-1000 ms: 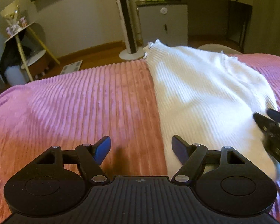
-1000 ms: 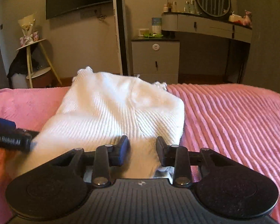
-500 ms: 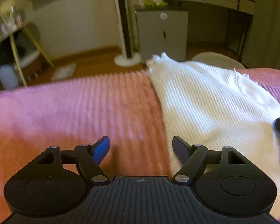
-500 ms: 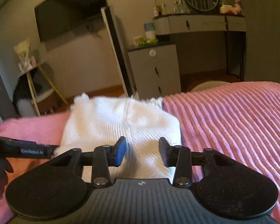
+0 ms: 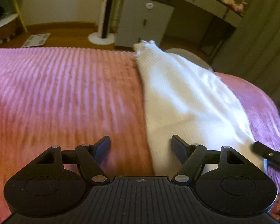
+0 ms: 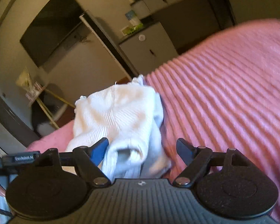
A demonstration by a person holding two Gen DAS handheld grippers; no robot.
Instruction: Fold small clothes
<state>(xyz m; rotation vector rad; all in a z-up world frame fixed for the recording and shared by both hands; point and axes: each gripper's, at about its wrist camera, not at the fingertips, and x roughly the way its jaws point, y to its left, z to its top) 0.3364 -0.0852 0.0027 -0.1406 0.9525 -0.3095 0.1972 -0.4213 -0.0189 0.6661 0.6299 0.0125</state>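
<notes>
Both grippers stand open now. Our right gripper (image 6: 141,150) has just been spreading its jaws, letting go of the white knit (image 6: 119,112), whose near hem sags loose between them. Our left gripper (image 5: 141,143) straddles the knit's left edge on the bedspread (image 5: 65,93); we judge this fold laid.

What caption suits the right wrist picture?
Open right gripper over a folded white knit garment on a pink ribbed blanket.
</notes>
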